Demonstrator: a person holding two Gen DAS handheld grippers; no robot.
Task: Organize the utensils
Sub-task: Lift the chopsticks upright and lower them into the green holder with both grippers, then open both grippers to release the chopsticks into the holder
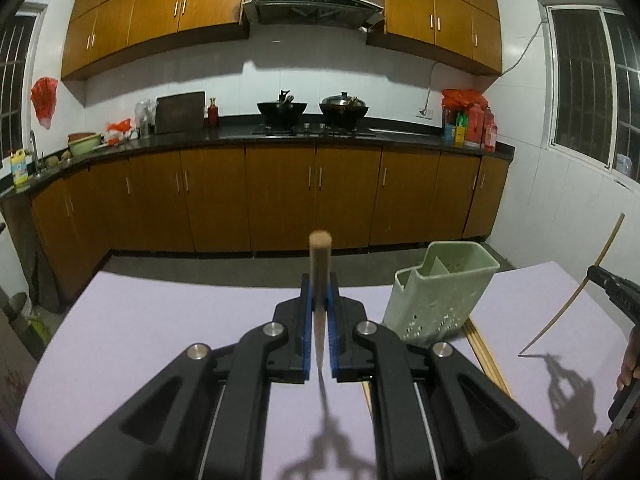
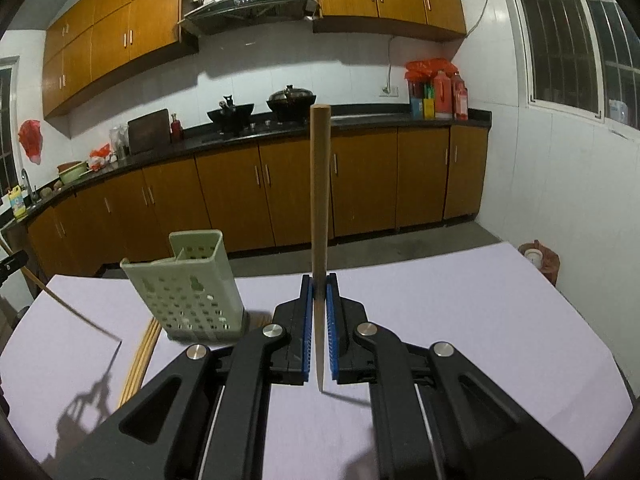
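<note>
In the left wrist view, the left gripper has its blue-padded fingers closed on a wooden chopstick held nearly upright, thick end up and tapered tip down over the lavender tabletop; holding it this way probably readies it to be dropped tip-first into a holder. Just to the right, toward the far edge of the tabletop, stands a pale green perforated utensil holder, leaning a little, its divided compartments open at the top; nothing can be seen inside it from here. More chopsticks lie flat on the tabletop beside and partly under its base. Near the right edge the right gripper holds a second chopstick raised aslant. In the right wrist view, the right gripper's fingers clamp that chopstick upright as well, tip just above the tabletop. The holder stands left of it near the far edge, with the loose chopsticks lying beside its base. Its compartments look empty, though their depths are hidden. At the left edge the left gripper is barely visible with its stick.
</note>
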